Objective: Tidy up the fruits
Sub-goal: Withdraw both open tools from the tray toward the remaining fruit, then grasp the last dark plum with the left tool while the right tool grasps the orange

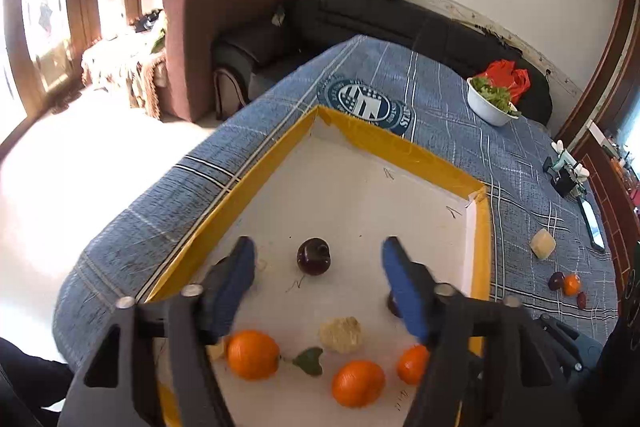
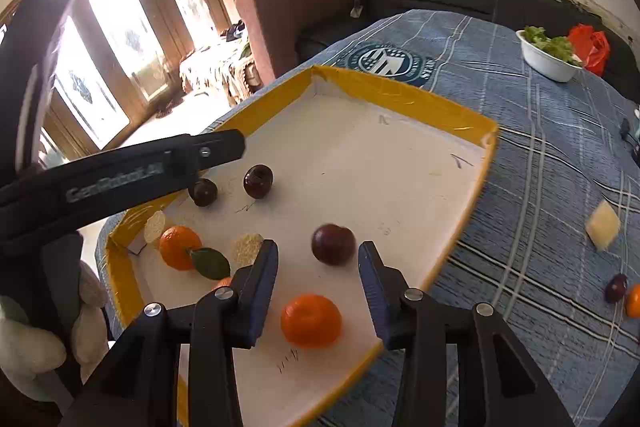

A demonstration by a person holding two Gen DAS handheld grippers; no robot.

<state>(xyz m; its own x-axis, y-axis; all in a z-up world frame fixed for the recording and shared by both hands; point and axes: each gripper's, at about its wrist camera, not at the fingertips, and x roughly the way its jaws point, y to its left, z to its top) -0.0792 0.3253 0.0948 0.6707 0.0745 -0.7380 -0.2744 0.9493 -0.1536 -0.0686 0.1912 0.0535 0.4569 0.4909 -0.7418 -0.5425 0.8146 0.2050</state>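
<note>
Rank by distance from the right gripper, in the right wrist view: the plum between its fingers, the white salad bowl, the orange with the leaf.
1. Plum, just ahead of the right gripper.
2. Orange with the leaf, left in the tray.
3. White salad bowl, far right on the table.

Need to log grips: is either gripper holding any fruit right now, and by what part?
Nothing is held. The left gripper and right gripper both stand open above the tray.

— The tray (image 2: pixel 400 95)?
— Matt white board, rim wrapped in glossy yellow tape.
— The fruit?
— The plum (image 2: pixel 333 243) is smooth with a dull sheen; the orange (image 2: pixel 311 321) has dimpled, matt peel.
— And lower centre of the frame?
— Right gripper (image 2: pixel 318 267): matt black plastic, blue pads, shiny metal pins. The tablecloth (image 2: pixel 540 155) is woven blue cloth.
</note>
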